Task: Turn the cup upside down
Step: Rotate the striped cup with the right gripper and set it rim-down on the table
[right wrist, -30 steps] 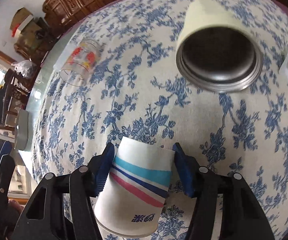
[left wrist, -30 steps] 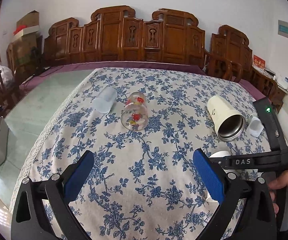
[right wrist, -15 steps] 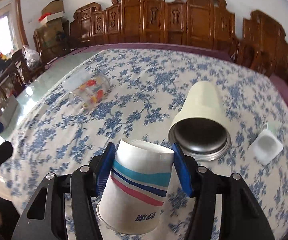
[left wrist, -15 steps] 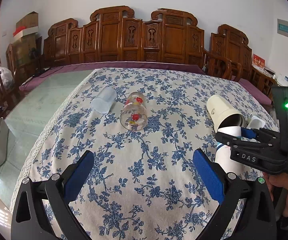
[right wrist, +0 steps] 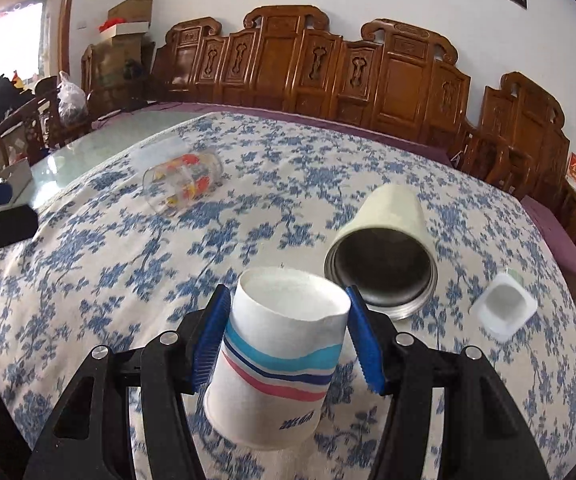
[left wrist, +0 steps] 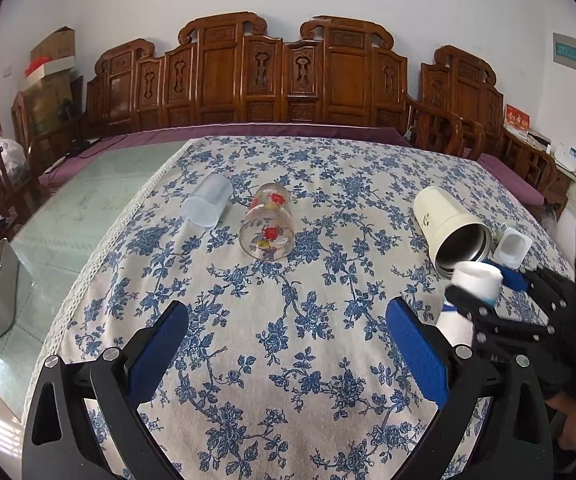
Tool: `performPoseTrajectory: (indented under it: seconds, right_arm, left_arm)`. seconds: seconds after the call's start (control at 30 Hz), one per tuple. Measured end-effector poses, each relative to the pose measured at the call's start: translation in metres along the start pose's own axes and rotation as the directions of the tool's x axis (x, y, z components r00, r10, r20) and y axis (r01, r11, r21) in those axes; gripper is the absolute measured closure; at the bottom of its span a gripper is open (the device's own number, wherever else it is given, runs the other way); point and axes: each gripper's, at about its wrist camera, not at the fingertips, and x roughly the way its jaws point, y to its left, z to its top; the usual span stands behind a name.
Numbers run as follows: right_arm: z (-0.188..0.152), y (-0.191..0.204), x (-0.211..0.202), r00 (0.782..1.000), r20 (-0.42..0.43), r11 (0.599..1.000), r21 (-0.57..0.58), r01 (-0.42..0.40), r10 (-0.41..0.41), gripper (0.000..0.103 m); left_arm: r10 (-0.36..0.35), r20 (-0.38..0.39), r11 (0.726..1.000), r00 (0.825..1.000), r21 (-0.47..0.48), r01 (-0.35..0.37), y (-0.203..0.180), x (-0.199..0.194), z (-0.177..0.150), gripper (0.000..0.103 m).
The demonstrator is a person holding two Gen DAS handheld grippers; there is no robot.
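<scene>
My right gripper (right wrist: pixel 288 340) is shut on a white paper cup (right wrist: pixel 276 364) with blue and pink stripes. The cup is held base up, its wide mouth facing down toward the tablecloth, slightly tilted. In the left wrist view the same paper cup (left wrist: pixel 470 292) shows at the right between the right gripper's fingers (left wrist: pixel 508 276). My left gripper (left wrist: pixel 288 344) is open and empty, hovering over the near part of the table.
A cream steel-lined tumbler (right wrist: pixel 384 252) lies on its side just behind the paper cup. A small white plastic cup (right wrist: pixel 502 312) lies to its right. A printed glass (left wrist: pixel 268 224) and a frosted plastic cup (left wrist: pixel 208 204) lie farther left. Wooden chairs (left wrist: pixel 288 76) line the far side.
My right gripper has rotated and levelled out with the paper cup, bringing its base upward. The left gripper has stayed still and open.
</scene>
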Motion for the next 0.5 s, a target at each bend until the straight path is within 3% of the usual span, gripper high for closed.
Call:
performPoseTrajectory:
  seconds: [0.4,0.5]
  right_arm:
    - [-0.020,-0.001,-0.013,0.998,-0.032,0.995,0.080,-0.053,0.055,0.045]
    - [-0.020,-0.006,-0.016,0.997,-0.032,0.992,0.109,-0.065,0.069,0.039]
  left_arm:
    - [-0.002,0.003,1.000,1.000,0.017,0.001,-0.006,0.000,-0.002,0.008]
    - [-0.002,0.002,1.000,1.000,0.021,0.002,-0.007,0.000,-0.003,0.008]
